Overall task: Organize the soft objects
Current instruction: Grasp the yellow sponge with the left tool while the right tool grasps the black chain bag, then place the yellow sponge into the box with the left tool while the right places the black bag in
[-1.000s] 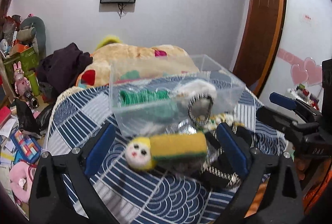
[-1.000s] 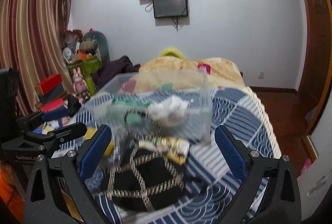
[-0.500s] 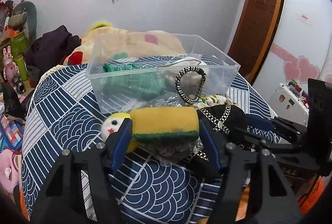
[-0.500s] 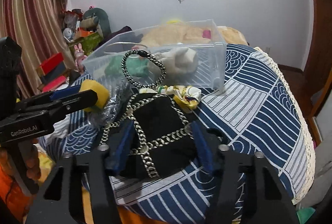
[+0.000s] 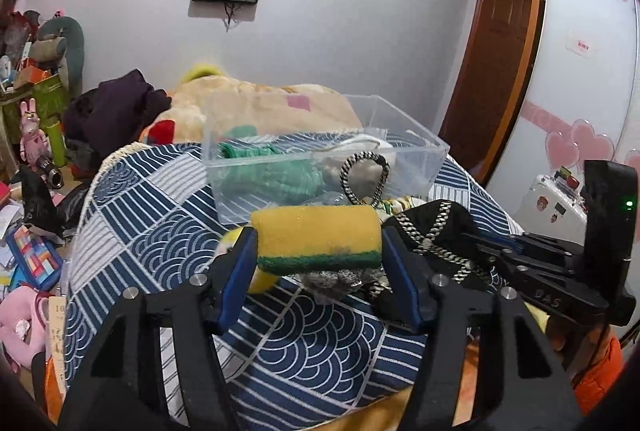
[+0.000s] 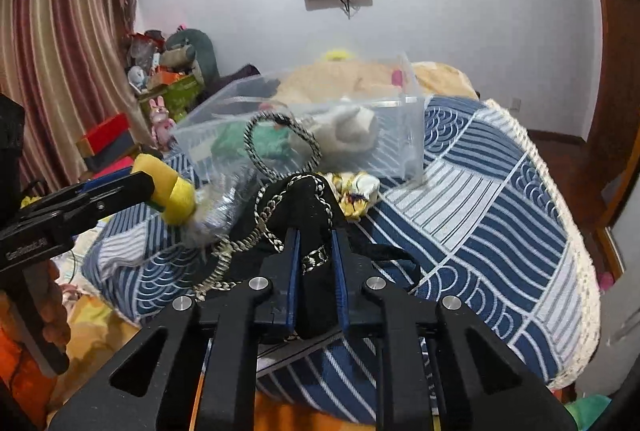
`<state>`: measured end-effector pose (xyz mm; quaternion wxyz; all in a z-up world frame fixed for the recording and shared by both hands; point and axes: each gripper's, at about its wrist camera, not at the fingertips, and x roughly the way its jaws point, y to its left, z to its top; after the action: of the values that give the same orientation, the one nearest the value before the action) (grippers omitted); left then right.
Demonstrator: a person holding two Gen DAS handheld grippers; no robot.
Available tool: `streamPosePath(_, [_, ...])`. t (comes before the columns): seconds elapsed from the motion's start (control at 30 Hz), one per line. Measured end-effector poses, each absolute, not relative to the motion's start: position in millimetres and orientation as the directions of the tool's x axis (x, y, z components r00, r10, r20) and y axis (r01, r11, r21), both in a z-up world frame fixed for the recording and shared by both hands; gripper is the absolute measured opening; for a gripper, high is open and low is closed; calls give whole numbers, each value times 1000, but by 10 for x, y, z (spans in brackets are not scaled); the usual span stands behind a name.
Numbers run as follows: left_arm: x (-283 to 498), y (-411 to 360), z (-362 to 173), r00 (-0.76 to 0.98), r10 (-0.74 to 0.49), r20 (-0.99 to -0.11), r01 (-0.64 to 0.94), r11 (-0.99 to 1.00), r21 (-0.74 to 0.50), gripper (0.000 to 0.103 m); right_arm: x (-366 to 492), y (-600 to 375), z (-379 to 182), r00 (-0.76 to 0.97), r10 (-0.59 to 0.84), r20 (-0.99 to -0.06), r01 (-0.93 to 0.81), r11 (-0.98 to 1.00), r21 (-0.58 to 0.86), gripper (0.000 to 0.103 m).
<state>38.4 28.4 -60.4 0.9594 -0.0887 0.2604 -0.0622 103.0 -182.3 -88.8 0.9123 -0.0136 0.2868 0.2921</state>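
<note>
My left gripper (image 5: pixel 318 245) is shut on a yellow and green sponge (image 5: pixel 316 241) and holds it above the bed; the sponge also shows in the right wrist view (image 6: pixel 166 191). My right gripper (image 6: pixel 315 243) is shut on a black fabric bag with a metal chain (image 6: pixel 298 207), seen too in the left wrist view (image 5: pixel 432 231). A clear plastic bin (image 5: pixel 424 151) stands behind on the blue patterned quilt (image 5: pixel 160 231), holding a green knit item (image 5: pixel 264 171) and a white plush (image 6: pixel 348 127).
A silver scrubber (image 5: pixel 332 277) and a small yellow doll (image 5: pixel 260 277) lie under the sponge. A yellow patterned cloth (image 6: pixel 356 197) lies by the bin. A large plush (image 5: pixel 248 103) lies behind the bin. Toys and boxes (image 5: pixel 28 159) crowd the floor at left.
Both grippers closed from wide open: the left onto the sponge, the right onto the black bag. The sponge has lifted off the quilt.
</note>
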Motion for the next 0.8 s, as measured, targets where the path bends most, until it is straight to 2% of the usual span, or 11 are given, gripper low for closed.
streamPosePath(0.43, [264,398,-276,910,-118,-397,42,980,-194,61,922,-2001,-317,747,557,-364,-545,826,146,13])
streamPosePath(0.6, [352,441,-106,929,-88,-359,27,985,-171,61,1039,-2007,-54,784,553,-282,-534,832,148,13])
streamPosePath(0.8, [572,543,0,936,-70,-344,4,982,-190,61,1180,-1873,117,805,546,-231,-532,837,127,13])
